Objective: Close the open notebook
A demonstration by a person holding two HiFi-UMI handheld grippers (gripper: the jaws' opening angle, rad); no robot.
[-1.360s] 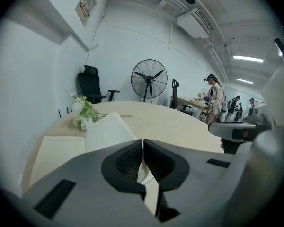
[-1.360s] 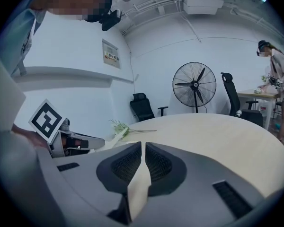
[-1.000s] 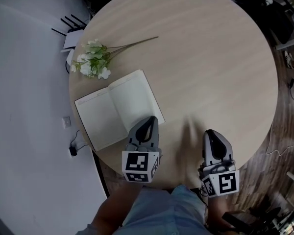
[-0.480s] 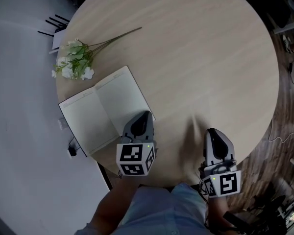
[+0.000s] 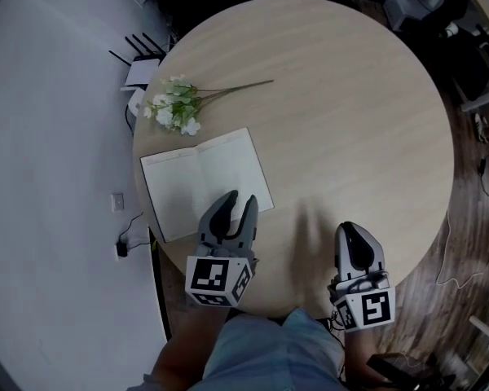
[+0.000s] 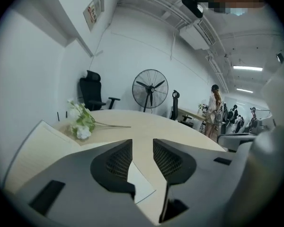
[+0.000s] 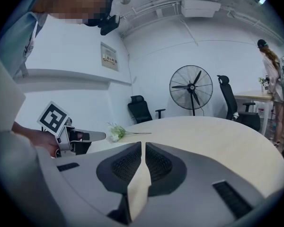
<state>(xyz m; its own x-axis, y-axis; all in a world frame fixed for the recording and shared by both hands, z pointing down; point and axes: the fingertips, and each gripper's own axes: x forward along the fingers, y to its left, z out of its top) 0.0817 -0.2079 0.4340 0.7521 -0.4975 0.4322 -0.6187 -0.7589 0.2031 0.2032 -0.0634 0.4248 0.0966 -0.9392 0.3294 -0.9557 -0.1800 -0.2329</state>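
Notebook (image 5: 205, 182) lies open, closing not begun; left gripper (image 5: 238, 203) jaws have just been opening, empty; right gripper (image 5: 349, 231) closed, empty.

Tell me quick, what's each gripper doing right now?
Left gripper: open, jaws have just been opening, nothing between them, over the open notebook's near edge.
Right gripper: jaws shut, holding nothing.

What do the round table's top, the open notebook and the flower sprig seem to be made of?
Table top: pale wood or wood-look laminate, matte, with fine straight grain lines.
Notebook: paper, off-white matte pages lying flat around a centre fold.
Flower sprig: white blooms, green leaves, thin stem; real or artificial cannot be told.
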